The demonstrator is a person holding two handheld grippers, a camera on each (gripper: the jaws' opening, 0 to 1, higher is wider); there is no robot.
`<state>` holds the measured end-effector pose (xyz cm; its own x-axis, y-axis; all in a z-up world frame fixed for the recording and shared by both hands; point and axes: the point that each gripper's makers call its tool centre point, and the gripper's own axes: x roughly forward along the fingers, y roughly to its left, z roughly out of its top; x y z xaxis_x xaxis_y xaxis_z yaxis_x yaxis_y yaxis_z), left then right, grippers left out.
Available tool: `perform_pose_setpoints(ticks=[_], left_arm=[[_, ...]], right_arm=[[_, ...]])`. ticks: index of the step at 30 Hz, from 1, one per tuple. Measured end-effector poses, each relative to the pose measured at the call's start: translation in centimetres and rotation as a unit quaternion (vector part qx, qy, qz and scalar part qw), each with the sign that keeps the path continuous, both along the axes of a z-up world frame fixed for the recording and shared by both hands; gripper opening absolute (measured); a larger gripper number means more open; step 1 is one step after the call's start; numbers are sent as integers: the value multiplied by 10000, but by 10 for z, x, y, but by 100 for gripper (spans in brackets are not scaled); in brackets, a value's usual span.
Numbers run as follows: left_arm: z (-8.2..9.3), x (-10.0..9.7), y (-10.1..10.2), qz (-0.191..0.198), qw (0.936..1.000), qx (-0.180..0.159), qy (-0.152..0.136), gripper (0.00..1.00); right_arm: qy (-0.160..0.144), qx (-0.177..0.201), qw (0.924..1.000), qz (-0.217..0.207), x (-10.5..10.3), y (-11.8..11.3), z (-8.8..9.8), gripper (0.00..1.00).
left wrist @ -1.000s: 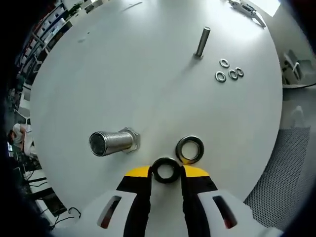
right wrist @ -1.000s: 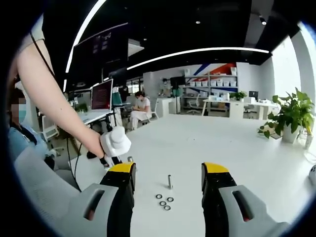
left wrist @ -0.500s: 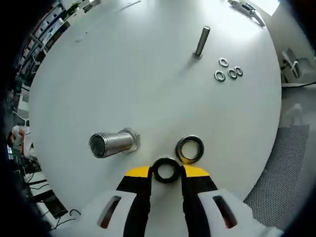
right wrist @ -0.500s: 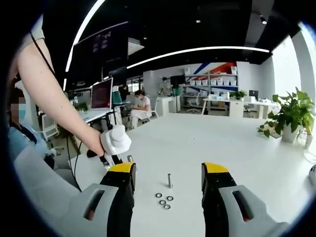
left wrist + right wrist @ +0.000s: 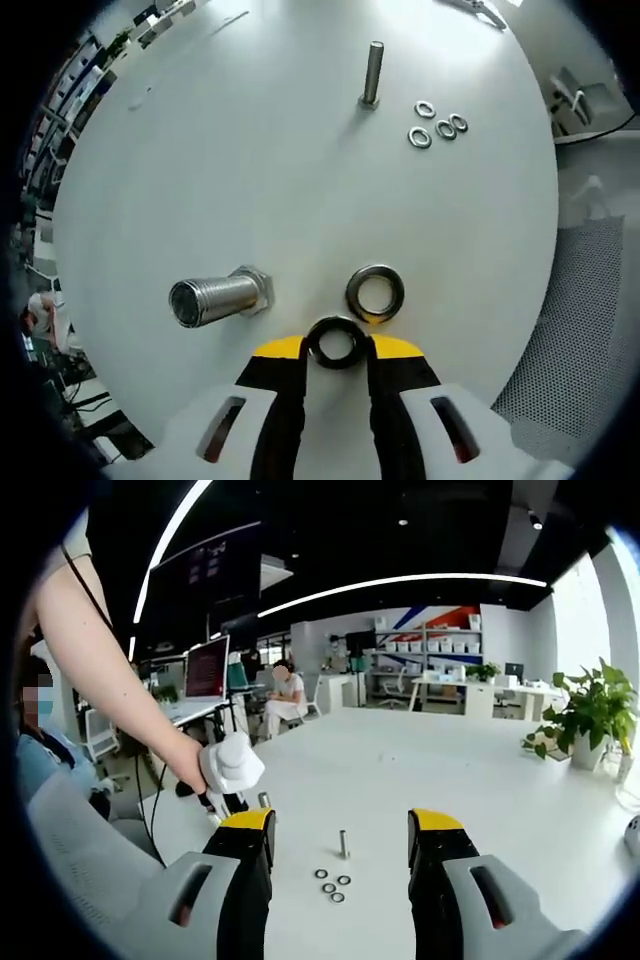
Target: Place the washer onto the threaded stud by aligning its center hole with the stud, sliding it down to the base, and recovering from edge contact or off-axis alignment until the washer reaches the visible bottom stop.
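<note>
Left gripper (image 5: 337, 345) has lifted slightly, still clamping dark washer (image 5: 336, 342) above table (image 5: 250, 190), near large threaded stud (image 5: 215, 299). Second washer (image 5: 375, 291) lies beside. Right gripper (image 5: 340, 842) jaws spread wide, holding nothing.

My left gripper (image 5: 338, 347) pinches 1 dark washer (image 5: 336, 342); the threaded stud (image 5: 215, 298) lies at 10 o'clock, a second ring (image 5: 375, 291) at 1.

Bright office, white table (image 5: 480, 770), shelves (image 5: 430, 638)
</note>
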<state>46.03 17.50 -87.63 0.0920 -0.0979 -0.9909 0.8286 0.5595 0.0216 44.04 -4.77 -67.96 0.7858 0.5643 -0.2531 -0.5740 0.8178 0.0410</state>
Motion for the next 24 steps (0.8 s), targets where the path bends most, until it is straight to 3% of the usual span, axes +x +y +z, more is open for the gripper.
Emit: perform_pose_setpoints(ticks=[24], left_arm=[[10, 0, 7, 12, 9996, -99, -281, 20]], right_arm=[[27, 1, 10000, -32, 1, -2, 0, 55]])
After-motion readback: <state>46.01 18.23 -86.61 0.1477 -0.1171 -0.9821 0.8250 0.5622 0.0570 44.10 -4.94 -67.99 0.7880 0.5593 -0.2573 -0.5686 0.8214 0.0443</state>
